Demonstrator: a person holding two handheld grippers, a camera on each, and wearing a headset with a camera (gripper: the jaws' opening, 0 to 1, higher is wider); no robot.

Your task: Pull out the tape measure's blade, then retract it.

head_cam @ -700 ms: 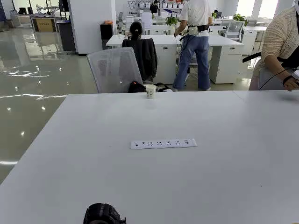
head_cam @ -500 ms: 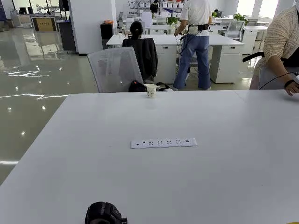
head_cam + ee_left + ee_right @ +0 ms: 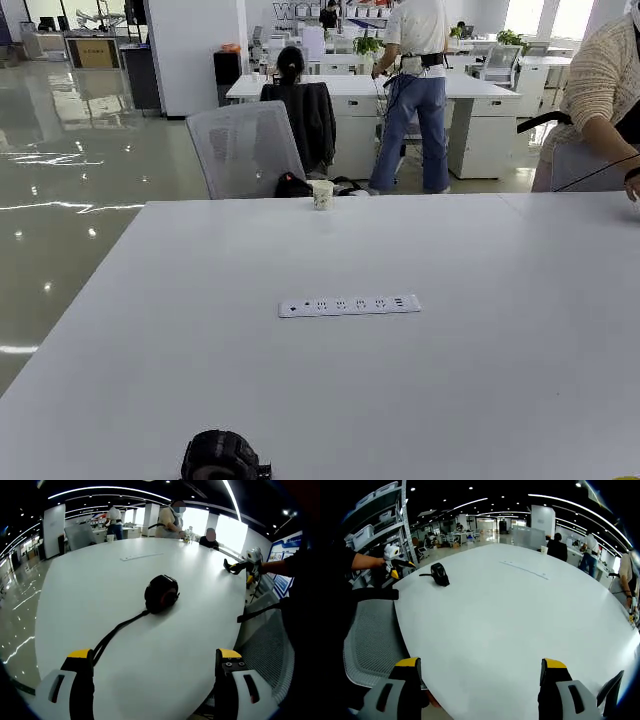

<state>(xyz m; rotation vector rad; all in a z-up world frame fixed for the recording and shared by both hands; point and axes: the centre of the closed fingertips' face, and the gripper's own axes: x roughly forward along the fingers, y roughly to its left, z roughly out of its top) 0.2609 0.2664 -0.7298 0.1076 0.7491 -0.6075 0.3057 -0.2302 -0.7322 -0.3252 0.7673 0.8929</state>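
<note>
Left gripper view puts the tape measure (image 3: 161,593) near, at twelve o'clock from my left gripper (image 3: 154,656), its strap (image 3: 117,630) trailing toward seven. My right gripper (image 3: 482,664) is farther off. Both gape wide, empty.

Black tape measure (image 3: 161,593) with a touch of red on its face, trailing a black strap (image 3: 117,630). Plain white table (image 3: 480,380); the power strip (image 3: 348,306) is white as well. The left gripper (image 3: 155,656) and right gripper (image 3: 480,664) each have black jaws tipped in yellow on pale grey bodies. Grey mesh chair (image 3: 245,148). A person (image 3: 415,90) wears a white shirt and blue jeans.
</note>
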